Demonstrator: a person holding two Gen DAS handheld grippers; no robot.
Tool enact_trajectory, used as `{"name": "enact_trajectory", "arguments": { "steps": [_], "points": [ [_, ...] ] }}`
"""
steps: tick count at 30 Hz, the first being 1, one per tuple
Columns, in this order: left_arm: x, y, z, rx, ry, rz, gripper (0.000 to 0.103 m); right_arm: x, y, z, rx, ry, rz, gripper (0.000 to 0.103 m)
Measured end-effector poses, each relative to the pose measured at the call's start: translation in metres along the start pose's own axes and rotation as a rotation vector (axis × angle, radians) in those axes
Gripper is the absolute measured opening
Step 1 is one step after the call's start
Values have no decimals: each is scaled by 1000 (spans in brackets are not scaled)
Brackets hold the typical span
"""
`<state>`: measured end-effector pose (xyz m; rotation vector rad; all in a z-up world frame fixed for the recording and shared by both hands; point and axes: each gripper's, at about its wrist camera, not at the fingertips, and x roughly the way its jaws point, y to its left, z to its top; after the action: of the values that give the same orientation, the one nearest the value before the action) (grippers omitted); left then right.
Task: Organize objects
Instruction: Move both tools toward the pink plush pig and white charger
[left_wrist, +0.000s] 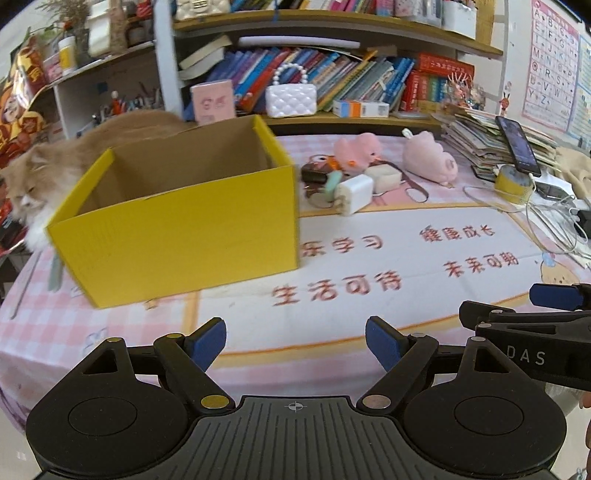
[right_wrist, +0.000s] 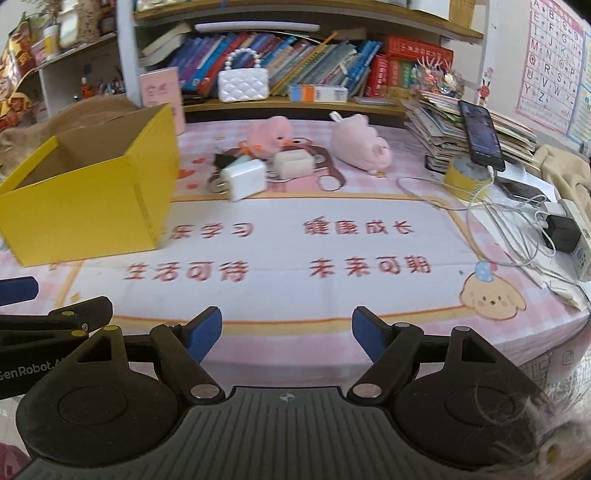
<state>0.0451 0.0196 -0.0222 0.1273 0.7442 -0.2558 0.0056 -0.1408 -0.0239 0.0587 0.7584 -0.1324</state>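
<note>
An open yellow cardboard box (left_wrist: 177, 225) stands on the pink desk mat at the left; it also shows in the right wrist view (right_wrist: 85, 206). Its inside looks empty. Right of it lies a pile: a white charger plug (left_wrist: 352, 194) (right_wrist: 243, 179), a cream plug (left_wrist: 384, 177) (right_wrist: 291, 162), a pink duck plush (left_wrist: 356, 149) (right_wrist: 269, 138), a pink pig plush (left_wrist: 430, 160) (right_wrist: 362, 147) and dark keys (left_wrist: 314, 173). My left gripper (left_wrist: 295, 345) is open and empty near the front edge. My right gripper (right_wrist: 287, 334) is open and empty beside it.
An orange cat (left_wrist: 40, 173) lies behind the box at the left. A book stack with a phone (right_wrist: 480, 134), a yellow tape roll (right_wrist: 467, 179), cables and a power strip (right_wrist: 554, 229) fill the right side. A bookshelf (right_wrist: 295, 103) with a white purse (right_wrist: 242, 83) stands behind.
</note>
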Motion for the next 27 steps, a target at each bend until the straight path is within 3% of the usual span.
{"name": "enact_trajectory", "arguments": {
  "steps": [11, 27],
  "points": [
    [47, -68, 37, -26, 37, 12, 85, 48, -74, 35, -10, 44, 18, 76],
    [96, -124, 107, -98, -13, 147, 85, 113, -148, 108, -20, 5, 106, 76]
  ]
}}
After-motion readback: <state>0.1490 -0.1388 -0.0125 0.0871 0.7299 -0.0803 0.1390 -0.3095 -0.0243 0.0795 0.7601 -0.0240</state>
